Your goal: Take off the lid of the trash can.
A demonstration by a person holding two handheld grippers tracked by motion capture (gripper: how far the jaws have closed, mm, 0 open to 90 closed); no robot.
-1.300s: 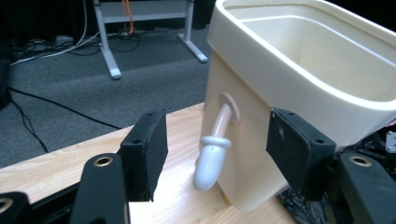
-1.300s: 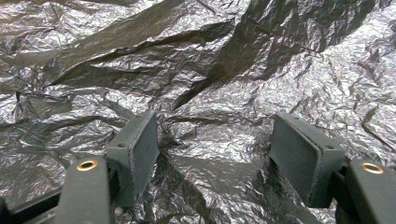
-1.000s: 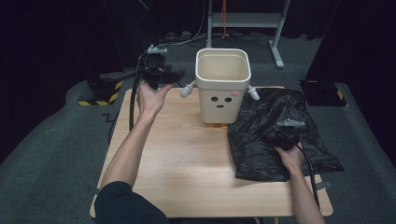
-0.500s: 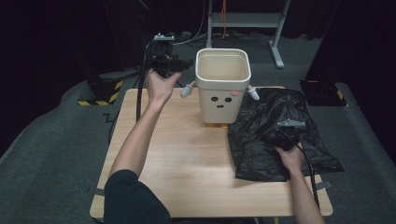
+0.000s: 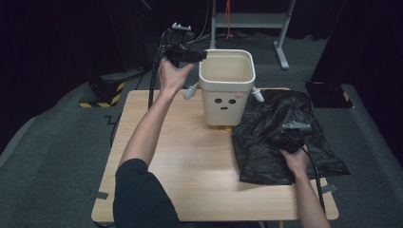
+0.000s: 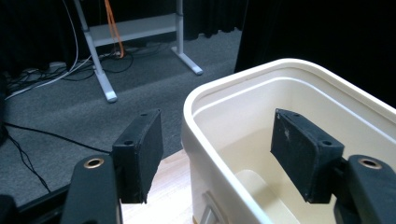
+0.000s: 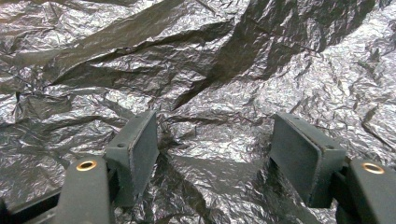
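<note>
A cream bin (image 5: 227, 85) with a drawn face and small side arms stands at the back of the wooden table (image 5: 190, 161). My left gripper (image 5: 198, 55) is held up at the bin's left rim. In the left gripper view the bin (image 6: 280, 121) has its near wall between the jaws of my left gripper (image 6: 217, 128), which have just been opening and do not touch it. A crumpled black plastic bag (image 5: 266, 123) lies on the right. My right gripper (image 5: 286, 137) rests over it, open; my right gripper (image 7: 212, 126) shows only the bag (image 7: 201, 56) beneath.
A metal stand (image 5: 247, 21) with cables is on the floor behind the table, seen as stand legs (image 6: 107, 70) in the left gripper view. A yellow-black striped base (image 5: 102, 90) sits at the back left, and a dark object (image 5: 328, 92) at the right.
My left hand has moved right and up, from the table's back left corner to the bin's left rim. The right hand and the bag have stayed still.
</note>
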